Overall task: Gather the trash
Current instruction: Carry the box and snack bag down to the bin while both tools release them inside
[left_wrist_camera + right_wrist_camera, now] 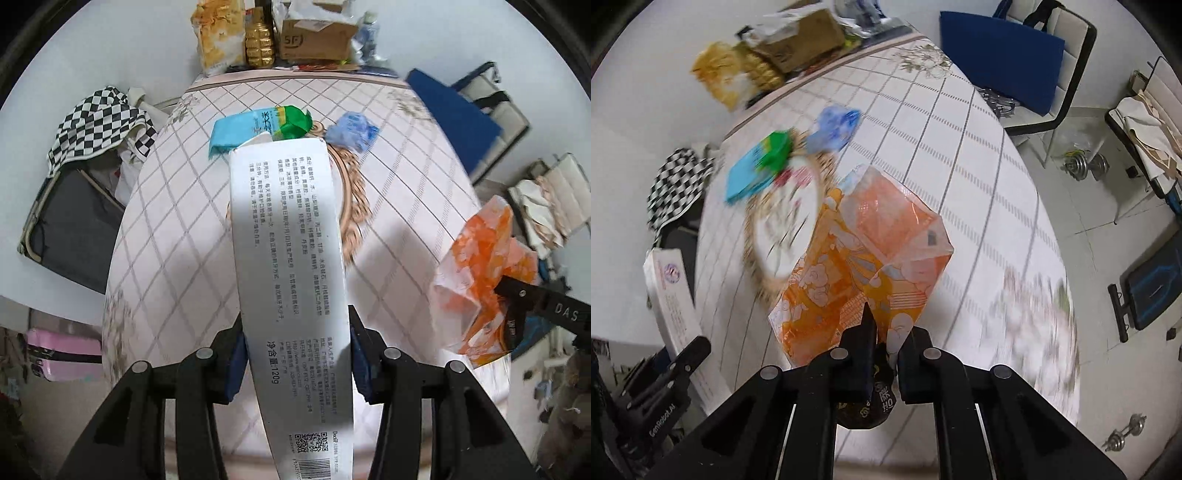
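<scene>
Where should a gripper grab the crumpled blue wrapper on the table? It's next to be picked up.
Take the blue wrapper by its raised crumpled middle, coming from above. It lies bunched and loose on the table, apart from the green-and-blue packet, so a top pinch looks easiest.

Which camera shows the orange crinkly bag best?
The right wrist view: the orange bag fills the middle, pinched in the right gripper. The left wrist view shows it only small at the right edge, partly behind that gripper.
</scene>
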### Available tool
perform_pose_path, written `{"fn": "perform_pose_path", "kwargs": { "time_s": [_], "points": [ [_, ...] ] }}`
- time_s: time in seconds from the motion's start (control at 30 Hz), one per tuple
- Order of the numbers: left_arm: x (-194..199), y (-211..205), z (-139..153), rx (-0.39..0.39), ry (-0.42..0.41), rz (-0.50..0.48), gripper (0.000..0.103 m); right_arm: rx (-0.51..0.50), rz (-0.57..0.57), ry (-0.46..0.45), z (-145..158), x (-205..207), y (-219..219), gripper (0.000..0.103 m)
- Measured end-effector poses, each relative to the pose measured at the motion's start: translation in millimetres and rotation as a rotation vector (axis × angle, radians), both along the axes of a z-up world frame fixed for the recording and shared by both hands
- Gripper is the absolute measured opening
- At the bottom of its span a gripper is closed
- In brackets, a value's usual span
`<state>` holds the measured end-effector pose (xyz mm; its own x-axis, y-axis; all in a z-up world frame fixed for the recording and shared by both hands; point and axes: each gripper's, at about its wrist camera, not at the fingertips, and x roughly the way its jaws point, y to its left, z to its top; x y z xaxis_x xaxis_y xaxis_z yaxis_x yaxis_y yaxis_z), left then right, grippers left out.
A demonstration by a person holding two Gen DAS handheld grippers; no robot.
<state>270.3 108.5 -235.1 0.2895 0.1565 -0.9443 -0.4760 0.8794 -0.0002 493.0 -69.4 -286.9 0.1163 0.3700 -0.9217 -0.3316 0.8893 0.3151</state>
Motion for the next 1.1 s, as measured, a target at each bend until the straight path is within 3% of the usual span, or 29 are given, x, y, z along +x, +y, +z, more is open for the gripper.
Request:
{"fn": "perform_pose_path", "kwargs": {
  "time_s": [0.13, 0.27, 0.4, 0.5, 0.6, 0.73, 0.97, 1.1],
  "points": [
    [-82.2, -11.1, 11.9, -0.062, -0.036, -0.039, 0.044, 0.024, -0.006, -0.014, 18.0, -98.0, -30.3, 0.009],
    [-155.5, -28.7, 6.3, -0.137, -0.012, -0.089, 0.044, 0.021, -0.03, 0.032, 12.7, -198.7, -67.9, 0.009],
    [-218.7, -42.1, -26.7, -0.243, 0.084, -0.107, 0.044, -0.009, -0.039, 0.143, -18.5, -288.2, -99.6, 0.009],
    [-254.6, -52.7, -68.1, -0.318, 0.178, -0.107, 0.044, -0.067, -0.045, 0.236, -60.9, -344.3, -113.4, 0.009],
    [-274.6, -59.4, -123.2, -0.384, 0.262, -0.086, 0.044, -0.122, -0.047, 0.318, -114.8, -384.3, -120.9, 0.009],
    [-276.9, -62.8, -217.4, -0.445, 0.338, -0.05, 0.044, -0.19, -0.025, 0.373, -202.0, -417.3, -119.3, 0.009],
    [-254.1, -56.9, -409.5, -0.504, 0.429, -0.014, 0.044, -0.259, 0.031, 0.393, -384.2, -437.8, -104.5, 0.009],
    [-243.5, -57.1, -492.1, -0.55, 0.462, -0.007, 0.047, -0.272, 0.079, 0.409, -467.1, -448.5, -96.4, 0.009]
  ]
}}
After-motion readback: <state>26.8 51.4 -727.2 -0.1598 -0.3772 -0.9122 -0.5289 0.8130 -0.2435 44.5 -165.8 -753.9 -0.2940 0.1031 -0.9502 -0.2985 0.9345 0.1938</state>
